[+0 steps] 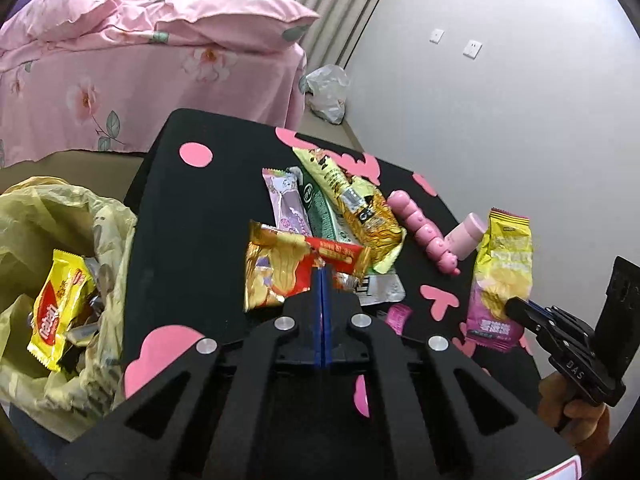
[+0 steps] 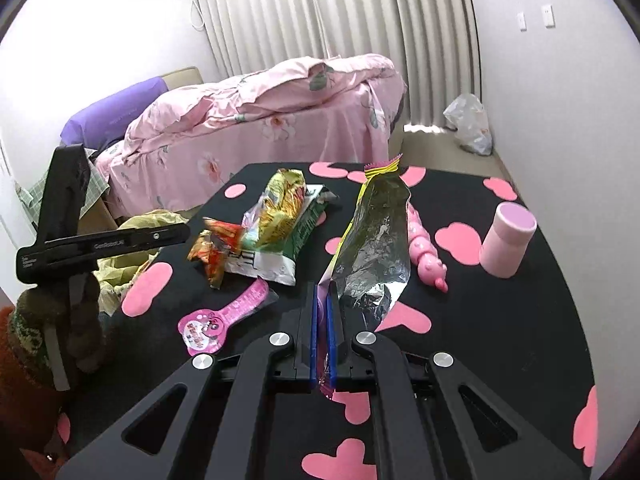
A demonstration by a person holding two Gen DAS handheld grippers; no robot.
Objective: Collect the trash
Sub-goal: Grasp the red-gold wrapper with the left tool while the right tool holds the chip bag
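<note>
Bedroom, pink floral bed (image 2: pixel 260 120) behind a black table (image 1: pixel 192 216) dotted with pink hearts. Yellow bin bag (image 1: pixel 60 216) at the table's left edge, its lower part cut off; one yellow wrapper (image 1: pixel 56 312) inside, the rest hard to make out. Wrapper pile (image 1: pixel 320 224) mid-table, overlapping, count unclear. Left gripper (image 1: pixel 322 276) angled down, jaws pressed together at the red-gold wrapper (image 1: pixel 288 268); grip uncertain. Right gripper (image 2: pixel 322 300) clamps one chip bag (image 2: pixel 372 240), lifted upright. One pink caterpillar toy (image 2: pixel 424 252), one pink jar (image 2: pixel 506 240).
</note>
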